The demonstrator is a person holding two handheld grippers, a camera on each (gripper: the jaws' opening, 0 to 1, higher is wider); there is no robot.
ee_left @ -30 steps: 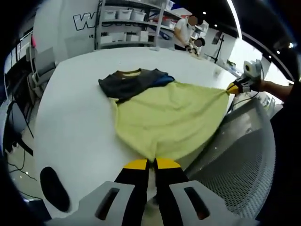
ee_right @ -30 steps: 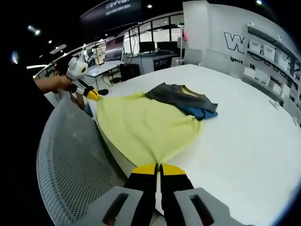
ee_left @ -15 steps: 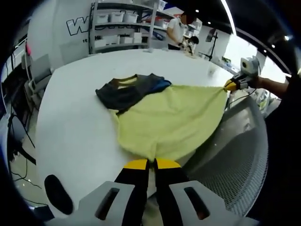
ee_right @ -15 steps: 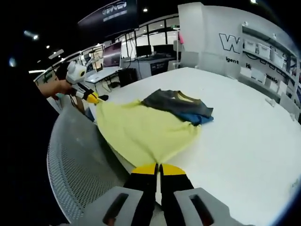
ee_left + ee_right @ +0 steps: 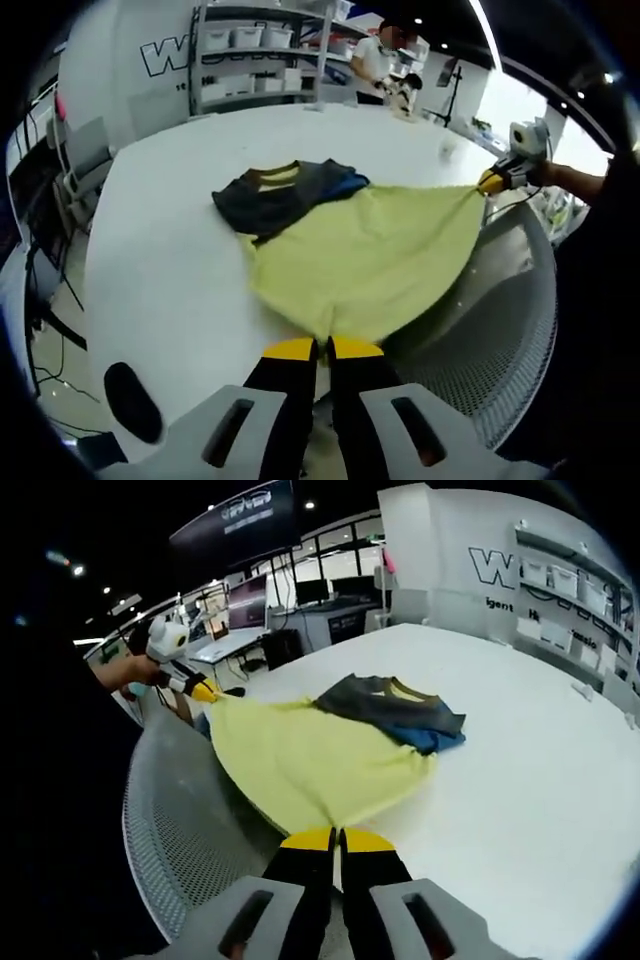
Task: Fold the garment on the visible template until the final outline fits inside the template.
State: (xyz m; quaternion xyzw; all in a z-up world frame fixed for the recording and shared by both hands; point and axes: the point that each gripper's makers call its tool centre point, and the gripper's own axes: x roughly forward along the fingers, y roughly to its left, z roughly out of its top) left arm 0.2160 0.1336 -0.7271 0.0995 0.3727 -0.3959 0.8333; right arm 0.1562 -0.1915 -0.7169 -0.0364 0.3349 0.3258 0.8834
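Note:
A yellow garment is stretched over the near edge of the white table. My left gripper is shut on one corner of it. My right gripper is shut on the other corner; it also shows at the right of the left gripper view, and the left gripper shows at the left of the right gripper view. The far end of the garment lies against a pile of dark grey and blue clothes.
A grey mesh chair back curves beside the table's near edge. Shelves with white boxes stand behind the table, with people nearby. A dark oval mark lies on the table near my left gripper.
Both cameras have shifted slightly; the garment stays stretched between the two shut grippers, drawn a little further toward the table edge.

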